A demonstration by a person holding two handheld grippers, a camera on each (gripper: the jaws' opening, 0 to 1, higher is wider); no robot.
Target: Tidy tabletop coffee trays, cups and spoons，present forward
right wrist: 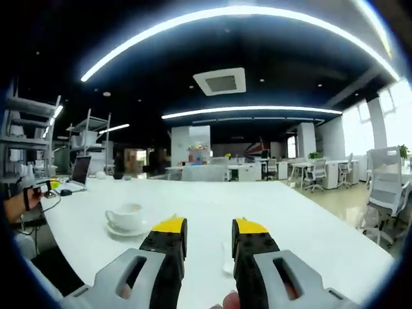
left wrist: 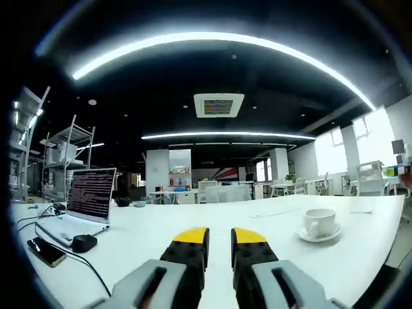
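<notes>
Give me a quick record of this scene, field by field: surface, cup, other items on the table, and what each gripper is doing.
surface: white table
cup: white cup standing on a saucer, to the right of the left gripper's jaws
other items: open laptop with its screen lit, a phone and a black cable near it
left gripper: open, jaws apart, holding nothing, above the table
right gripper: open, holding nothing; cup and saucer lie to the left of its jaws

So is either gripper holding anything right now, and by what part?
Nothing is held. The left gripper and right gripper are both open with empty gaps; the cup sits untouched on its saucer.
</notes>
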